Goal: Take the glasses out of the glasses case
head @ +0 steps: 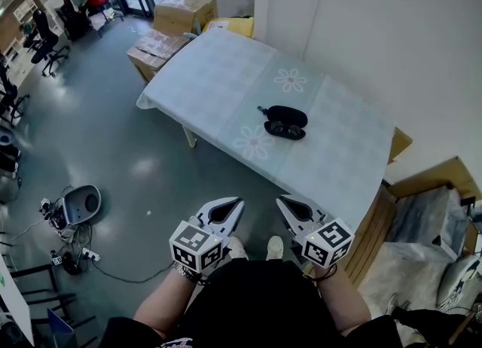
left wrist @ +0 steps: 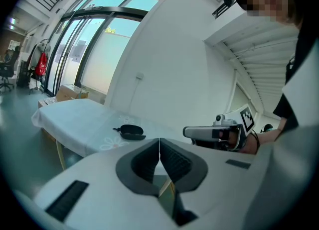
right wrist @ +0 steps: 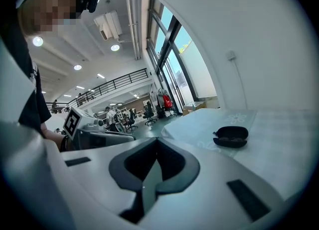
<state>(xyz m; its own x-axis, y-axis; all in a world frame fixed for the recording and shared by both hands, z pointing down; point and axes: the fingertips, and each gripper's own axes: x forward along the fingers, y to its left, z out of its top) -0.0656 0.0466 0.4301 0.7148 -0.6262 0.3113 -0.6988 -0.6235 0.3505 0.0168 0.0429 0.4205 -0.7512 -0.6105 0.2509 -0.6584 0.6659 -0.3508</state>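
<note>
A black glasses case (head: 285, 122) lies open on the table (head: 218, 75) covered with a pale flowered cloth; dark glasses seem to rest in its near half. The case also shows small in the left gripper view (left wrist: 131, 132) and the right gripper view (right wrist: 232, 136). Both grippers hang close to my body, short of the table's near edge and well away from the case. My left gripper (head: 239, 203) (left wrist: 159, 140) is shut with nothing in it. My right gripper (head: 279, 200) (right wrist: 157, 140) is shut and empty too.
Cardboard boxes (head: 183, 10) stand on the floor beyond the table's far end. A white wall (head: 376, 30) runs along the table's right side. More boxes and a covered bundle (head: 425, 215) sit at the right. Cables and a round grey device (head: 81, 203) lie on the floor to the left.
</note>
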